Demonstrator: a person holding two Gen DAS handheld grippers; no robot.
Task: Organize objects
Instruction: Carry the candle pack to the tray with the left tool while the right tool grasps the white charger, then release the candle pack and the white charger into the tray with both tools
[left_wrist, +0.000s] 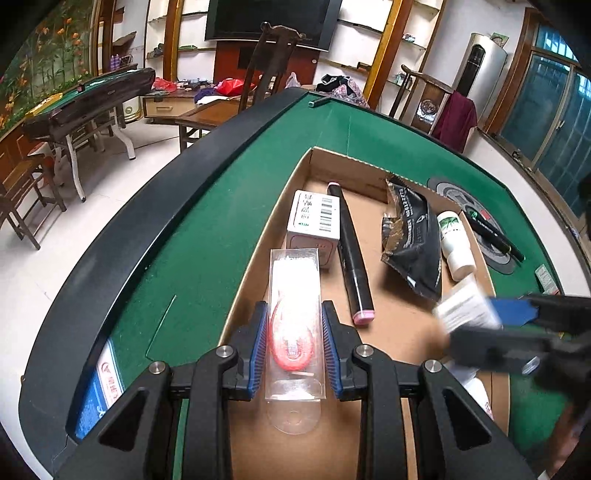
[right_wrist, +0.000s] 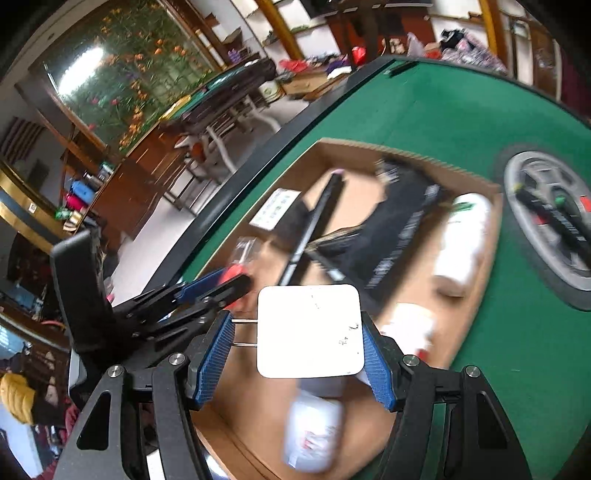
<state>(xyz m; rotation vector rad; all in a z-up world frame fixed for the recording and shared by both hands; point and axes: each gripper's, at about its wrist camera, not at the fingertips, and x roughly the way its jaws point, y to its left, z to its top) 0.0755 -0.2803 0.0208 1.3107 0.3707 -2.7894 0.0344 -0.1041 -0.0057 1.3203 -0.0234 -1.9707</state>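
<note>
Green felt counter (left_wrist: 207, 221) is carrying the cardboard tray (left_wrist: 258, 236); over it, the left tool (left_wrist: 295, 343) is clamping a slick clear case (left_wrist: 294, 325), the right tool (right_wrist: 299, 347) a white charger (right_wrist: 308, 330), risking collision.

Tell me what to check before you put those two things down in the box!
1. Left gripper shut on the clear packet: ok.
2. Right gripper shut on the white plug: ok.
3. Both held over the cardboard box: ok.
4. Bare box floor under the clear packet: ok.
5. Spot under the white plug free: not ok, a white bottle lies below it.
6. Grippers apart from each other: cannot tell, the right wrist view is blurred.
</note>
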